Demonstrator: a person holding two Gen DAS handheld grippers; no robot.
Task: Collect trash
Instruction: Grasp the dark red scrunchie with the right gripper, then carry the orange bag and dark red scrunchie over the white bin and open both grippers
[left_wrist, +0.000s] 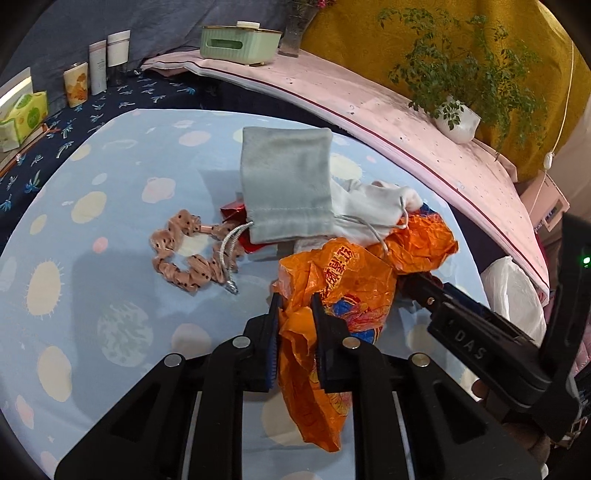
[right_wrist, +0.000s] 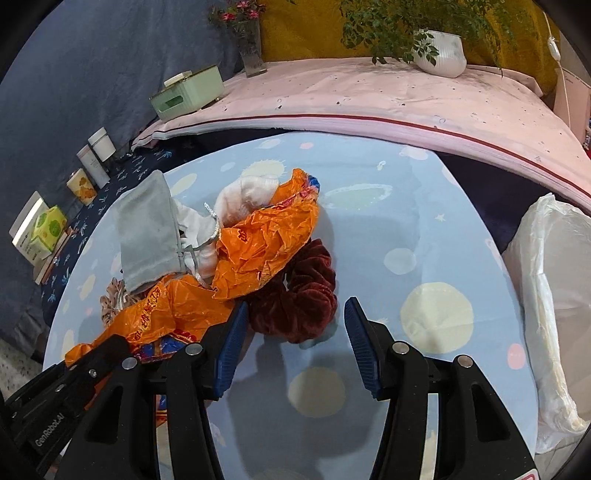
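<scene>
My left gripper (left_wrist: 295, 301) is shut on a crumpled orange plastic bag (left_wrist: 351, 280), which hangs down between its fingers over the blue spotted tablecloth (left_wrist: 110, 295). Behind it lie a grey drawstring pouch (left_wrist: 286, 184), a white pouch (left_wrist: 369, 210), a red wrapper (left_wrist: 232, 212) and a pink dotted scrunchie (left_wrist: 184, 254). In the right wrist view, my right gripper (right_wrist: 295, 304) stands open around the near side of a dark red velvet scrunchie (right_wrist: 299, 295). That scrunchie lies against the orange bag (right_wrist: 258, 243). The left gripper (right_wrist: 92, 365) shows at the lower left.
A white plastic bag (right_wrist: 554, 295) sits off the table's right edge. On the pink-covered ledge (right_wrist: 369, 99) behind stand a green tissue box (right_wrist: 188, 96), a vase (right_wrist: 251, 55) and a potted plant (right_wrist: 439, 51). Bottles (left_wrist: 99, 66) and a tissue pack (left_wrist: 22, 118) line the far left.
</scene>
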